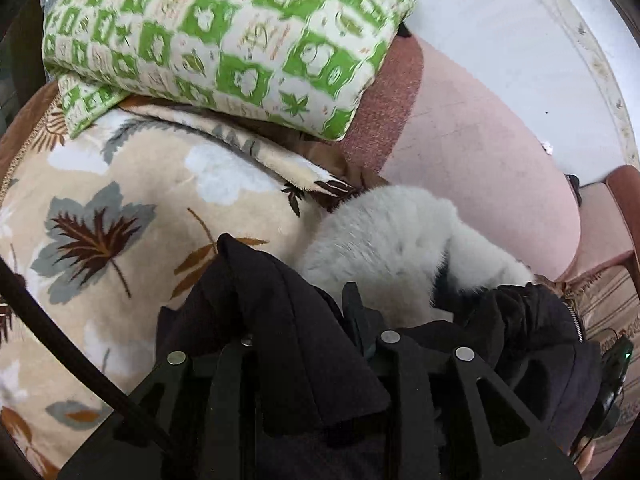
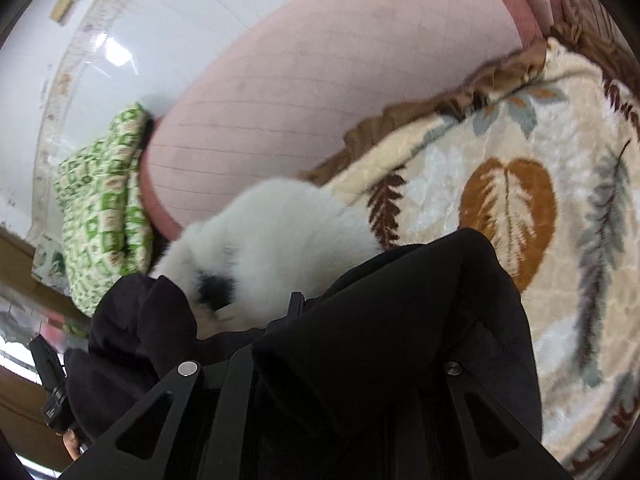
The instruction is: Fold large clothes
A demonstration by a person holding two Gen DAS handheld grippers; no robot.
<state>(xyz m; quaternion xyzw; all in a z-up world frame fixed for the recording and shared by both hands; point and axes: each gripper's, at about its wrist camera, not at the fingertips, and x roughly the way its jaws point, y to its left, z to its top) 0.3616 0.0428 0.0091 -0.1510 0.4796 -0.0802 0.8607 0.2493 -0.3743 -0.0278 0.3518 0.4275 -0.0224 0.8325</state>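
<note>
So both hand-held grippers have a bunch of the black coat [image 1: 280,320] in them: the left hand-held gripper [image 1: 304,344] is clamped on a black fold with its jaws nearly together, and the right hand-held gripper [image 2: 320,364] is pinched tight on black cloth draped right over its fingers. The coat hangs just over the leaf-print blanket [image 1: 120,208] on the bed, its white fur trim [image 1: 392,232] at the blanket's edge by the pink mattress [image 1: 480,152]. A green patterned folded quilt [image 1: 224,40] sits beyond the blanket.
</note>
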